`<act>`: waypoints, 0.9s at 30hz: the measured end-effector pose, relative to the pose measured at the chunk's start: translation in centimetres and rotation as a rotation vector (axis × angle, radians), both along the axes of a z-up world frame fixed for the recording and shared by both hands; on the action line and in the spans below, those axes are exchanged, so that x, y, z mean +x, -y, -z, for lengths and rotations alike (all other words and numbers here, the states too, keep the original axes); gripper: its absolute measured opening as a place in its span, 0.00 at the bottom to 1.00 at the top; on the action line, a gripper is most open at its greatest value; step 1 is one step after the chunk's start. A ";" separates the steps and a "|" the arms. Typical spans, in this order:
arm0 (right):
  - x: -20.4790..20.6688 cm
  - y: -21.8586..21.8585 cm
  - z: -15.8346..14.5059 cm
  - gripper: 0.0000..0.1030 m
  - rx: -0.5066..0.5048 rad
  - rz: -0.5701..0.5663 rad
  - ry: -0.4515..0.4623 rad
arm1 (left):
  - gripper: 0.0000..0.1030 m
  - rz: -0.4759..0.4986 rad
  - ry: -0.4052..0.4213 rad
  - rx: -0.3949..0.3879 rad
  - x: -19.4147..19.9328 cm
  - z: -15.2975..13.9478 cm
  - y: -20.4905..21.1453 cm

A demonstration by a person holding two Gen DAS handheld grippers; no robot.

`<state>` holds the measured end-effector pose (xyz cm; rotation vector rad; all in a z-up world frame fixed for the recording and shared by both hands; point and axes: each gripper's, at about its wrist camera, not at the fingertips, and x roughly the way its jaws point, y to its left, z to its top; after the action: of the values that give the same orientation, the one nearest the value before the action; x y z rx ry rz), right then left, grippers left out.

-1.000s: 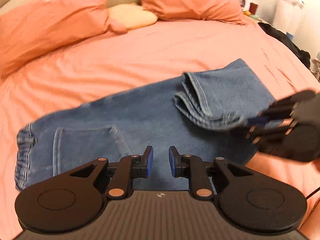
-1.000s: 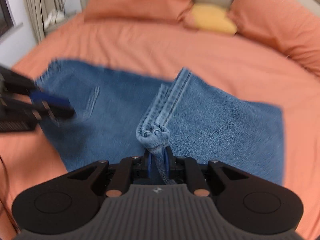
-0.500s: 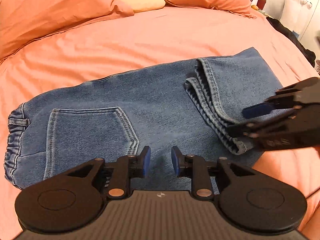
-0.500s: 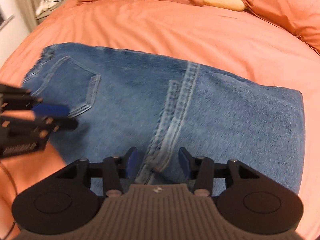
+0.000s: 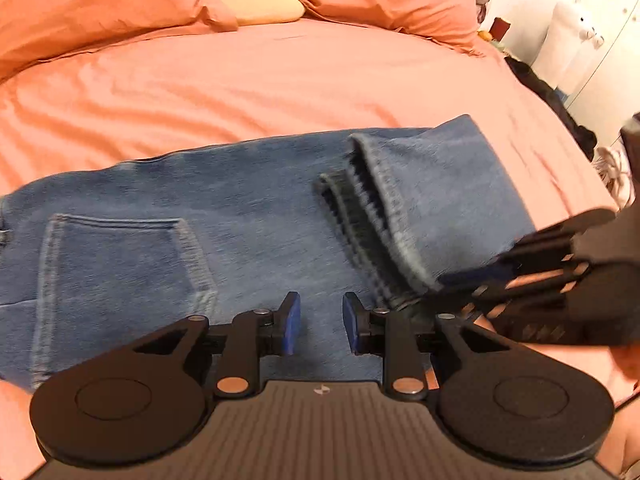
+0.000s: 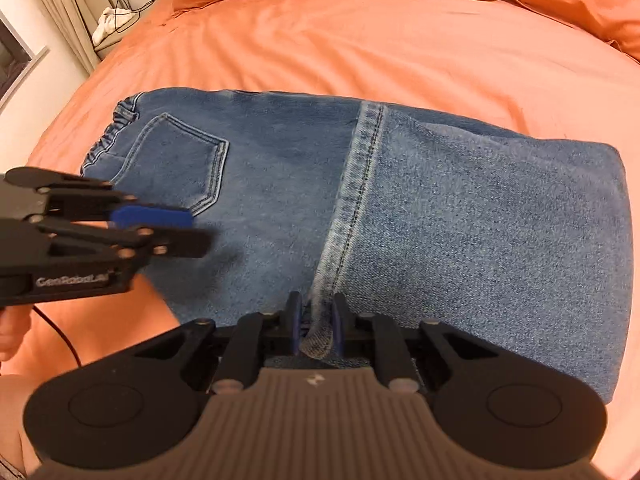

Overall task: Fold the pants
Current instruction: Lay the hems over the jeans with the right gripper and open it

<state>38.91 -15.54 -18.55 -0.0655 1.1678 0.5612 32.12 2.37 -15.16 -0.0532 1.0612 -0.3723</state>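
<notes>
Blue jeans (image 5: 248, 216) lie on the orange bed, legs folded over from the right, so the hems (image 5: 380, 216) rest across the middle. The back pocket (image 6: 184, 160) and elastic waistband (image 6: 108, 136) are at the left. My left gripper (image 5: 318, 324) is open and empty over the near edge of the jeans, beside the pocket; it also shows in the right wrist view (image 6: 160, 228). My right gripper (image 6: 316, 326) is shut on the near end of the hem (image 6: 320, 336). It shows blurred in the left wrist view (image 5: 472, 284).
Orange pillows (image 5: 100, 4) and a cream cushion (image 5: 256, 0) lie at the head of the bed. The orange sheet (image 6: 360, 48) stretches beyond the jeans. Dark clothes (image 5: 548, 92) and white furniture (image 5: 580, 32) stand off the right side. Curtains and a cable (image 6: 116, 12) are at the left.
My right gripper, open half a second ago after releasing the bunched hem, has shut on the hem's near end. The jeans lie flatter. My left gripper stayed open and moved closer.
</notes>
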 end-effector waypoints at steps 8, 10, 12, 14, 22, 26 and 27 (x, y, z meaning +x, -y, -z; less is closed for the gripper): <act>1.0 -0.7 5.4 0.12 0.008 0.020 -0.071 | 0.31 -0.022 -0.027 0.010 2.2 2.0 2.1; 1.4 -0.4 5.4 0.12 0.015 0.006 -0.084 | 0.40 -0.024 -0.031 0.009 3.2 2.6 2.8; 1.7 -0.1 5.3 0.12 0.026 0.003 -0.093 | 0.43 -0.025 -0.035 0.018 4.2 3.2 3.8; 1.7 0.0 5.3 0.13 0.036 0.006 -0.096 | 0.48 -0.024 -0.030 0.024 5.2 3.6 4.7; 1.6 1.6 4.7 0.24 0.067 -0.026 -0.071 | 0.35 0.014 -0.060 0.049 7.6 6.3 6.8; 1.9 3.9 3.8 0.39 0.070 -0.003 -0.047 | 0.31 0.028 -0.028 0.105 7.1 6.2 7.6; 2.1 4.7 3.5 0.39 0.076 0.008 -0.042 | 0.30 0.023 -0.021 0.110 6.9 6.1 7.7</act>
<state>40.98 -20.24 -22.00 0.0165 1.1860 0.6021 39.06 -5.35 -21.28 0.0536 1.1024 -0.3342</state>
